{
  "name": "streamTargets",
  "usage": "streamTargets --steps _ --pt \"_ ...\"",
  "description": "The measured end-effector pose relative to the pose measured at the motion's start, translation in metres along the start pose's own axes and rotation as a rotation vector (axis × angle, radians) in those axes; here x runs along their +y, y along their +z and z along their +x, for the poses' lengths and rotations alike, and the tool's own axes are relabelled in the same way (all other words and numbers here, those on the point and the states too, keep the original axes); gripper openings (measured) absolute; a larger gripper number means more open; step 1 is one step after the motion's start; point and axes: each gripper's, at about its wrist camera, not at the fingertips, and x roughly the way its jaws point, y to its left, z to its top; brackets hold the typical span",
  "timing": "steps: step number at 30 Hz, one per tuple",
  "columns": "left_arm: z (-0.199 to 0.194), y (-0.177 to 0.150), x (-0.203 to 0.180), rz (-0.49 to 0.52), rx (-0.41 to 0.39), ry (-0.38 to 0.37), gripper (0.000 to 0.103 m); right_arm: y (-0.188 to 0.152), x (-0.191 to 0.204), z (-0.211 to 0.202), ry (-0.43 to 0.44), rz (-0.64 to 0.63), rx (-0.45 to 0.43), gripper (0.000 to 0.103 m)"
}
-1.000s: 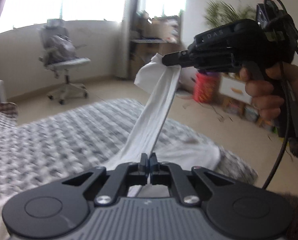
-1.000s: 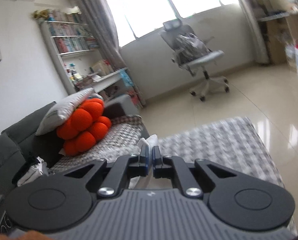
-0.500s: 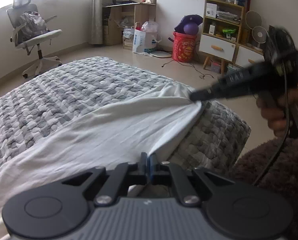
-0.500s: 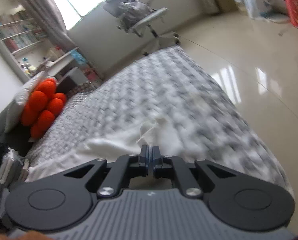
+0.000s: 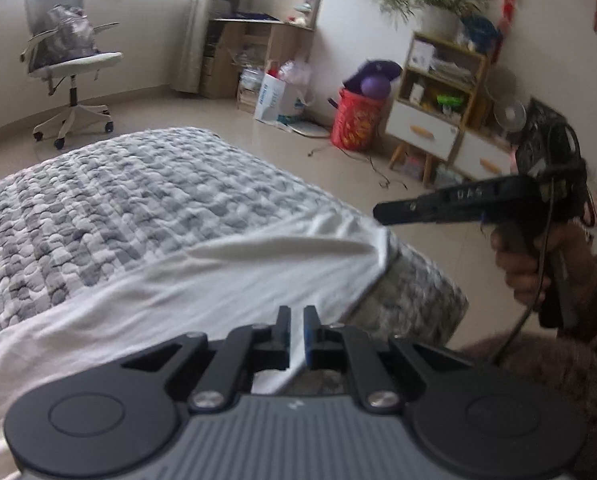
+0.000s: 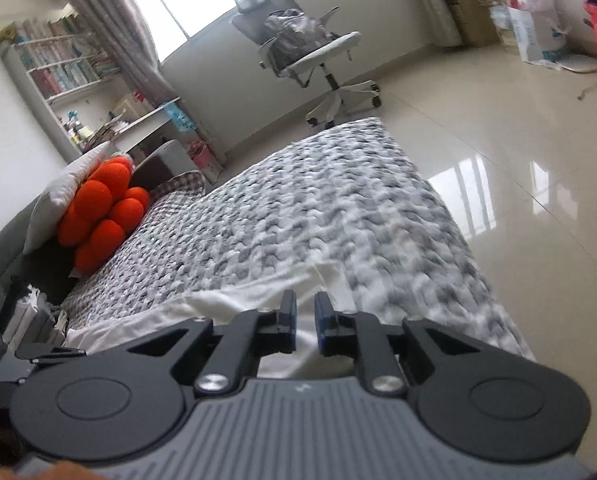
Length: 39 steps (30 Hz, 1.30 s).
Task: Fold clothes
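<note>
Cloth lowered from mid-air onto the bed since a second ago; both grippers now letting go.

The white cloth [image 5: 202,292] lies spread over the near end of the grey quilt [image 5: 130,196], its corner at the bed's right edge. The left gripper [image 5: 296,326] is opening, a strip of cloth between its narrowly parted jaws. The right gripper [image 6: 305,320] is opening too, jaws apart with cloth beneath them, not pinched; from the left view its tip sits just past the cloth's corner. Beyond: a chair [image 5: 68,64], a red basket [image 5: 358,124], orange cushions [image 6: 102,216].
</note>
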Motion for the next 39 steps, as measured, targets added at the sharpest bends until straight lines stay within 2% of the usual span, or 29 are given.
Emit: streamTargets --steps 5,11,15,26,28,29,30,35,39 --pt "0.014 0.0 0.005 -0.024 0.009 0.03 0.007 0.01 0.002 0.024 -0.006 -0.028 0.017 0.019" --pt "0.027 -0.005 0.007 -0.022 0.027 0.041 0.008 0.004 -0.002 0.03 -0.058 -0.086 0.027 0.02" --pt "0.03 -0.008 0.009 -0.024 0.028 0.032 0.011 0.001 -0.002 0.036 -0.063 -0.114 0.036 0.02" --pt "0.03 -0.01 0.009 -0.018 0.026 0.026 0.012 0.004 0.002 0.049 -0.042 -0.135 0.045 0.021" --pt "0.03 -0.01 0.01 -0.018 0.025 0.026 0.012 0.001 0.007 0.05 -0.049 -0.17 0.05 0.017" --pt "0.03 -0.01 0.01 -0.018 0.024 0.026 0.012 -0.001 0.01 0.051 -0.061 -0.196 0.046 0.008" --pt "0.03 -0.01 0.01 -0.018 0.024 0.026 0.012 -0.002 0.014 0.051 -0.07 -0.219 0.041 0.006" --pt "0.029 -0.011 0.008 -0.008 0.024 0.03 0.012 0.0 0.016 0.042 -0.126 -0.242 -0.048 0.005" --pt "0.03 -0.011 0.008 -0.009 0.023 0.03 0.012 0.003 0.006 0.05 -0.16 -0.234 -0.024 0.005"
